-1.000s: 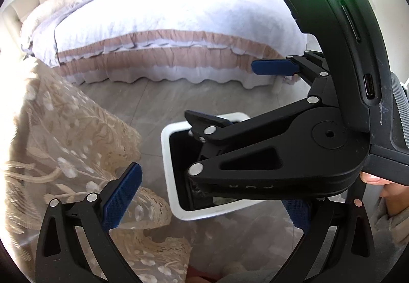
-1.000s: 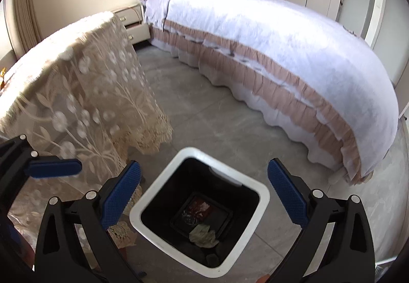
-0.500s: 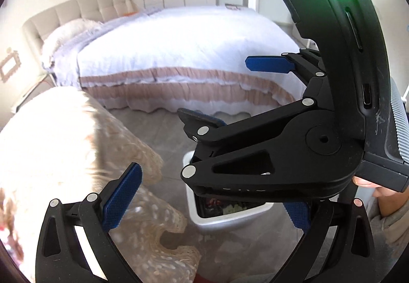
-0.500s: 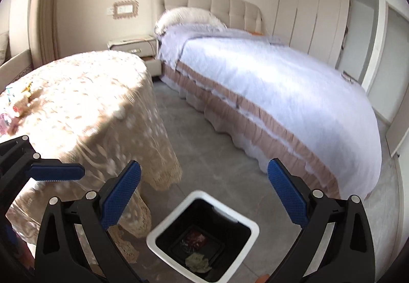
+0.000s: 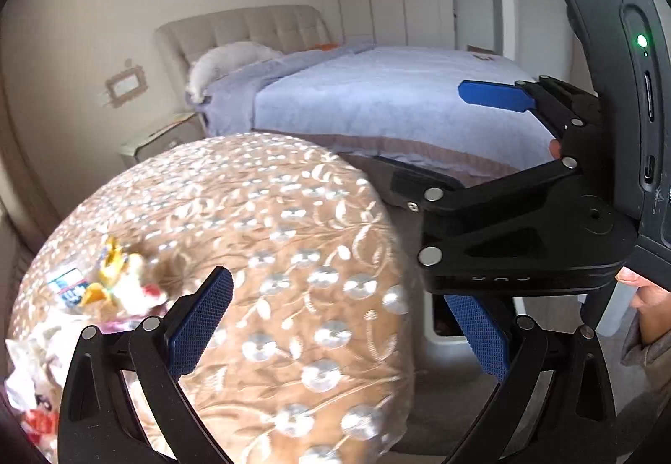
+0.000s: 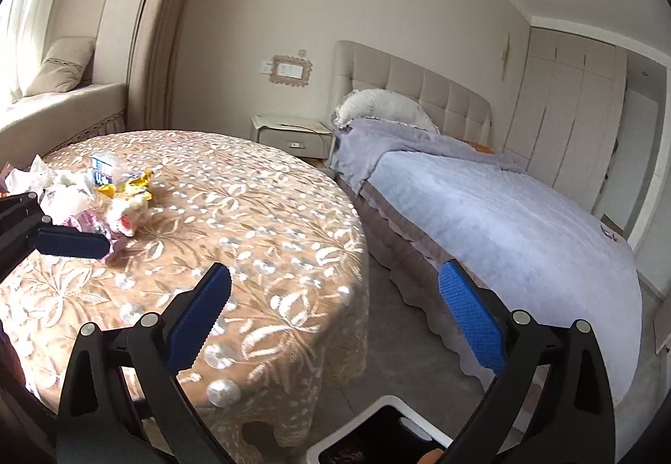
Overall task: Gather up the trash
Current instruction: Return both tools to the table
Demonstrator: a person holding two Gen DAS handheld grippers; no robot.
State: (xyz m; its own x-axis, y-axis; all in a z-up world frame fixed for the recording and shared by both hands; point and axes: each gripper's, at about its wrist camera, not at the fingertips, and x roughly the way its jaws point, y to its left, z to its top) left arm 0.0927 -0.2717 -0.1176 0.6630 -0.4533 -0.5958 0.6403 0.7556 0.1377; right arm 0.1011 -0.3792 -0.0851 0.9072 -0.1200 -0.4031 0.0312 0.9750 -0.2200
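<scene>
Both grippers are wide open and empty: left gripper point(image 5: 335, 329), right gripper point(image 6: 335, 308). The trash point(image 6: 105, 199) lies on the table point(image 6: 260, 220), left of frame; the bin point(image 6: 377, 443) sits at bottom edge. Risk: fingers may snag the lace cloth and drag wrappers off. Versus 0.5 s ago, both views have tilted up – the bin has nearly dropped out of frame.

Tablecloth point(image 6: 251, 220) bare beside trash pile point(image 6: 96, 195).
</scene>
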